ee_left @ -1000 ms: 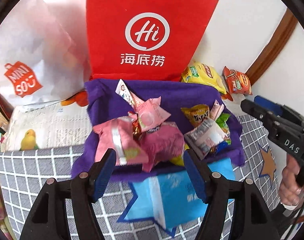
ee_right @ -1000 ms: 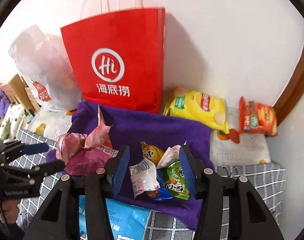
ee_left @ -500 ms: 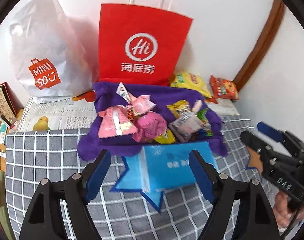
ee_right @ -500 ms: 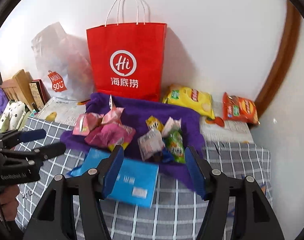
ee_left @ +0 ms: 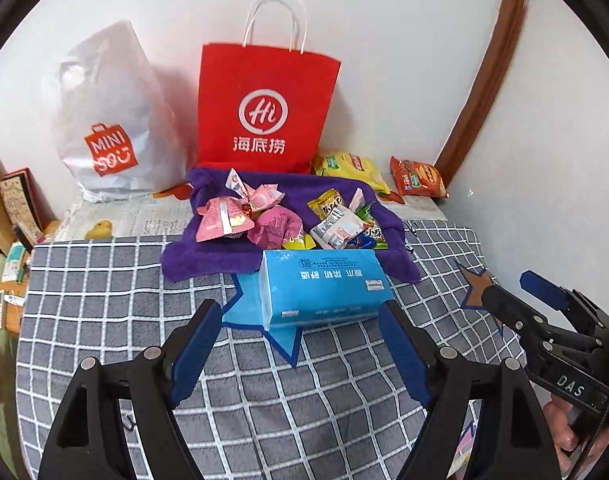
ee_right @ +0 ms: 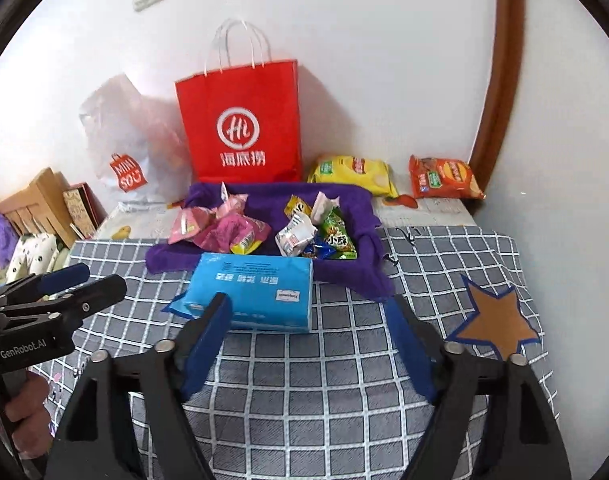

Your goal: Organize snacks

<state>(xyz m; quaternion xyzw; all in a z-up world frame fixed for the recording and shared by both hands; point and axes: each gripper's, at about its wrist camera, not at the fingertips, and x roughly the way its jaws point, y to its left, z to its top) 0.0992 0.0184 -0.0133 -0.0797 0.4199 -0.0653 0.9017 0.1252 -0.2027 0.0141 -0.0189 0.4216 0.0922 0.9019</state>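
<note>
Snacks [ee_left: 288, 220] heaped on purple cloth [ee_left: 208, 256], perhaps in two piles.

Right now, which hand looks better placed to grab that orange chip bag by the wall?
Probably the right gripper: the orange chip bag lies far right, nearer its side. Its jaws are opening with nothing between them. The left gripper faces the blue tissue pack.

Left black two-finger gripper [ee_left: 300, 354] is pointing downward, blue-padded fingers [ee_left: 196, 344] standing wide with nothing between. Right black two-finger gripper [ee_right: 310, 344] is tilting downward likewise, jaws opening, empty. A hand [ee_right: 26, 416] is gripping the left handle.
</note>
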